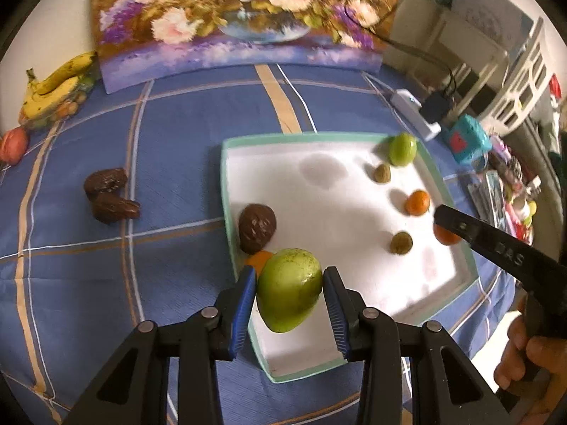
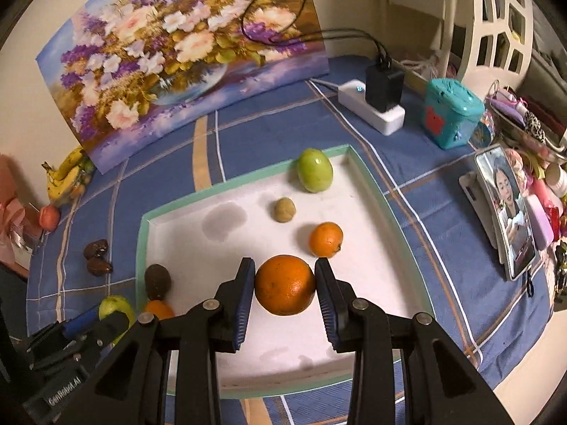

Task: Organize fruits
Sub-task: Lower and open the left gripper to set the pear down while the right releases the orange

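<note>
Fruit sits in each claw above a white tray [image 2: 368, 184] with a mint rim, on a blue checked cloth. Left claw [image 1: 288, 292] pinches a green mango [image 1: 288, 288] over the tray's near-left edge; right claw [image 2: 285, 285] pinches a big orange [image 2: 285, 285] over the tray's middle. In the tray lie a second green fruit [image 2: 314, 170] at the far corner, a beige nut-like lump [image 2: 284, 209], a small orange [image 2: 326, 239] and a dark brown fruit [image 2: 157, 281] by the left wall. Another orange [image 2: 158, 309] shows near that wall, though whether inside or outside is hard to tell. Two brown pieces [image 1: 110, 200] lie on the cloth, well left of the tray. Bananas [image 1: 53, 83] sit by the painting [image 1: 244, 14].
</note>
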Demonstrator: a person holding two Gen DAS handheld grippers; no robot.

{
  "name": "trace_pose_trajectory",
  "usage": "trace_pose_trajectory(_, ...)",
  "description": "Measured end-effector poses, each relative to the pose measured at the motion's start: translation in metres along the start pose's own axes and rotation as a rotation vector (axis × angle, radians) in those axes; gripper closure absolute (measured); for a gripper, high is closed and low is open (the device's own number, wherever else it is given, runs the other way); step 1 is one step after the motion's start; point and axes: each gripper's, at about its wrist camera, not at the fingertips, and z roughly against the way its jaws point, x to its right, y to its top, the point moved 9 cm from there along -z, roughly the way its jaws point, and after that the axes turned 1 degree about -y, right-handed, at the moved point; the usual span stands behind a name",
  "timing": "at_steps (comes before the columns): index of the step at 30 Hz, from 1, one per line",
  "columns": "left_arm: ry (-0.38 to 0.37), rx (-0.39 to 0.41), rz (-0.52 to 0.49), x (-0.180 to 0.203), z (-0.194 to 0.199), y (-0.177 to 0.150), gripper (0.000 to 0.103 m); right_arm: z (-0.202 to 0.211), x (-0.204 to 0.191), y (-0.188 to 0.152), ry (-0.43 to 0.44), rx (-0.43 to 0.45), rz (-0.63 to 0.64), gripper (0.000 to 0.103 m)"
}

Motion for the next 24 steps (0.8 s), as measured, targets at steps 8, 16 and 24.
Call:
trace_pose_trajectory(8, 0.011, -0.108, -0.040, 0.010, -0.034, -0.017, 0.062, -0.035, 0.019, -0.018, -0.055, -0.112, -0.041, 0.067)
trace_pose_trajectory(16, 0.020, -0.143, -0.046, 0.011, -0.048, -0.023, 0.061, -0.056, 0.034, -0.029, -0.107, -0.174, -0.058, 0.067)
trace_pose_trajectory(24, 0.011, -0.144, -0.037, 0.012, -0.047, -0.023, 0.061, -0.060, 0.034, -0.034, -0.106, -0.185, -0.059, 0.067)
